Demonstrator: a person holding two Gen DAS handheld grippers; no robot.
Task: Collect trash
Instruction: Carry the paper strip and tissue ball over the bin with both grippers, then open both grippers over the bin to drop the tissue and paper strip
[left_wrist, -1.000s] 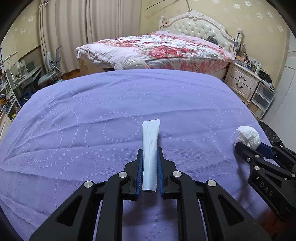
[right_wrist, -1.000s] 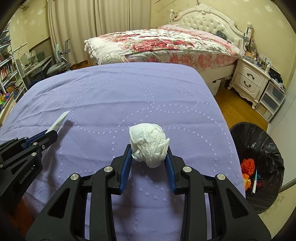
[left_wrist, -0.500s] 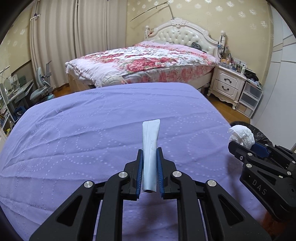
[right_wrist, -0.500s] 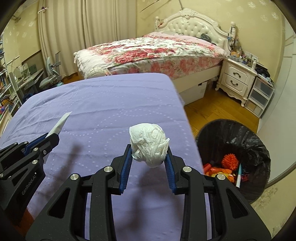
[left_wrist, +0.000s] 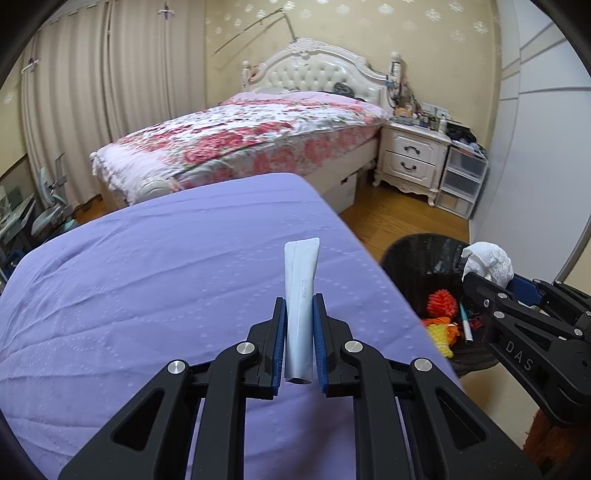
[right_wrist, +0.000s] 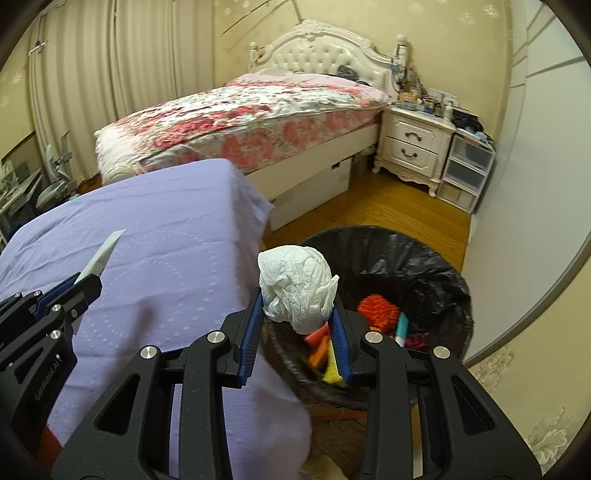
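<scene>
Right gripper (right_wrist: 295, 332) pinches tissue wad (right_wrist: 297, 286); left gripper (left_wrist: 299, 343) pinches flat tube (left_wrist: 301, 291).
Risk: early release drops either beside bin (right_wrist: 436, 266) ahead.

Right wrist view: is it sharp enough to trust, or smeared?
Right wrist view: the crumpled tissue and right gripper are crisp, the purple cover's edge is smeared, and fisheye bends the walls. Left wrist view: the white tube is sharp and its printed date is legible; the floral bed is soft.

A purple cloth (left_wrist: 166, 280) covers what seems a table.
</scene>
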